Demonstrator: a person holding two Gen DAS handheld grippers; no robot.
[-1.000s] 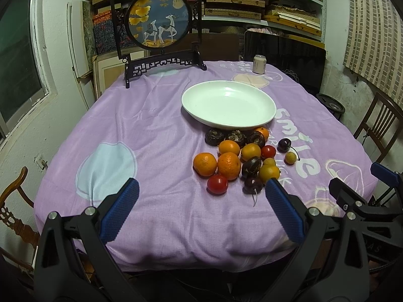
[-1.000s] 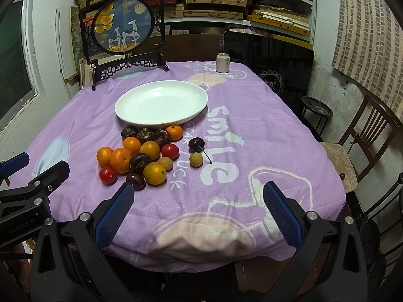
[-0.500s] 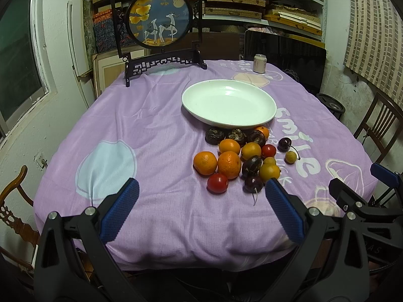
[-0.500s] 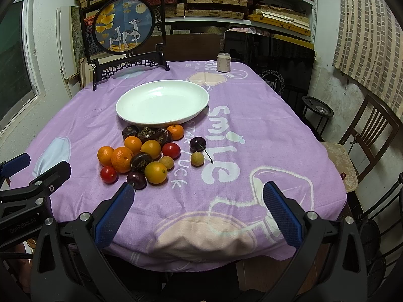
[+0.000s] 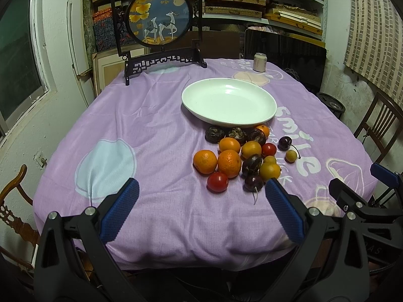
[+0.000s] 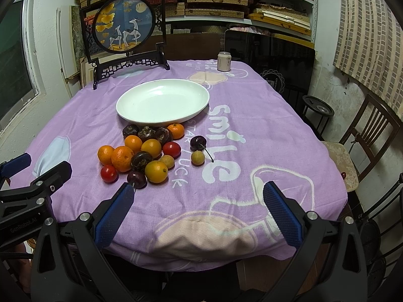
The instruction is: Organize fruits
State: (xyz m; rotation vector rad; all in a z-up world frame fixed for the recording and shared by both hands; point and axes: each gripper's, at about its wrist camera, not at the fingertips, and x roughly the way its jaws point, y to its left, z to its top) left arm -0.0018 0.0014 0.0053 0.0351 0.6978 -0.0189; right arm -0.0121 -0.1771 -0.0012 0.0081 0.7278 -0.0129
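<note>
Change: hardly any movement is seen since the earlier frames; both views are only slightly nearer the table's near edge.
Left gripper (image 5: 201, 202): jaws are held wide apart, nothing is gripped; it is poised over the near edge, short of the fruits.
Right gripper (image 6: 197, 202): likewise spread wide and empty, over the near edge.
Fruits (image 5: 241, 154): oranges, tomatoes and dark fruits are heaped on the cloth toward the table's middle, just in front of the plate (image 5: 270, 99), which is empty.
Cherry (image 6: 198, 142): set slightly apart on the heap's right side; its stem (image 6: 207, 154) is pointed toward the near right corner.
Risk: round fruits may be rolled off if neighbours are nudged in the tight heap; soft tomatoes may be bruised by a hard squeeze.
</note>
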